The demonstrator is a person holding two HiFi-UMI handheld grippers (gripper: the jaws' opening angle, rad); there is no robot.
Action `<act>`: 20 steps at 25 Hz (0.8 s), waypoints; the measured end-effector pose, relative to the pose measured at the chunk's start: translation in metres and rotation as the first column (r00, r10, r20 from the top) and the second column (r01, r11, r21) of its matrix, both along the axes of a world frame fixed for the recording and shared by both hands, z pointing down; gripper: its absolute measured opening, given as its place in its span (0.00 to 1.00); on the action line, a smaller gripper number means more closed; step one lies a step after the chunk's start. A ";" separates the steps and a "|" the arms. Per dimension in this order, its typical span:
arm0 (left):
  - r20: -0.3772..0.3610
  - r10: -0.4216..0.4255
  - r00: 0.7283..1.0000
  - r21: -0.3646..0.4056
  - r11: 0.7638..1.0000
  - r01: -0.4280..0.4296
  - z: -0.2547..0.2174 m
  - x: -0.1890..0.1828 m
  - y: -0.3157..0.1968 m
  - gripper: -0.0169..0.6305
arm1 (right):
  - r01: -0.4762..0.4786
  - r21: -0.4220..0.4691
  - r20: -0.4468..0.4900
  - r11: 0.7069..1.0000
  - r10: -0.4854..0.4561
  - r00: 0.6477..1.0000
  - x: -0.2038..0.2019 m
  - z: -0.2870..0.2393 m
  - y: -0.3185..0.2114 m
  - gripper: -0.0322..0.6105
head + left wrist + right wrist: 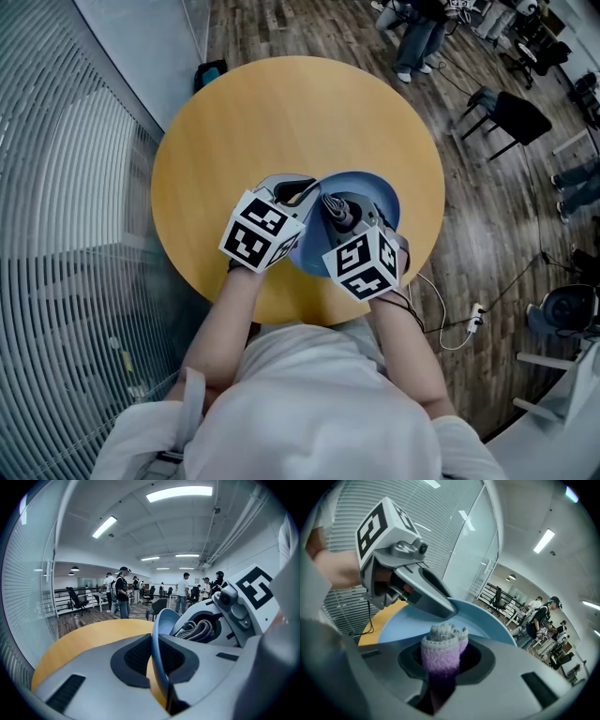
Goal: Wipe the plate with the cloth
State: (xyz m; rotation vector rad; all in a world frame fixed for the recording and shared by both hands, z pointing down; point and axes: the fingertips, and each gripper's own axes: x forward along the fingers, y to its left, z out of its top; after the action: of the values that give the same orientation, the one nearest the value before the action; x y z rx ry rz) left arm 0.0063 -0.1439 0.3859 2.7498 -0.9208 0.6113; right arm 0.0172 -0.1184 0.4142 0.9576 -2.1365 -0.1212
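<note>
My right gripper (440, 667), clenched on the rolled purple-and-grey terry cloth (440, 653), sits close to the face of the pale blue round plate (403, 620). My left gripper (157, 667) pinches the plate by its rim, tilted above the round yellow wooden table (281, 112). If I push too hard, I judge the plate could lever out of that thin rim grip and drop, or the cloth could slide free. Count: two grippers, one cloth, one plate, one table.

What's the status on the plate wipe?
Left gripper shut on the plate at its rim, tilted over the table. Right gripper shut on the rolled cloth, at the plate's face. Nothing blocking between them.
</note>
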 end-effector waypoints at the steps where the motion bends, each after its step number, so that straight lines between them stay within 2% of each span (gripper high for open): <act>1: -0.001 -0.001 1.000 -0.003 1.000 0.001 -0.001 0.000 -0.002 0.07 | 0.008 -0.003 -0.001 1.000 -0.008 1.000 -0.003 0.000 0.000 0.19; 20: -0.024 -0.027 0.999 -0.016 1.000 0.027 -0.002 0.000 -0.003 0.07 | 0.149 -0.026 -0.006 0.988 -0.150 0.989 -0.051 0.013 0.026 0.19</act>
State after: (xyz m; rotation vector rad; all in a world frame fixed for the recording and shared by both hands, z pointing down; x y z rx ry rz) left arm 0.0058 -0.1465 0.3835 2.7204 -0.9418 0.5763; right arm -0.0338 -0.0920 0.4269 0.7806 -2.1966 -0.1715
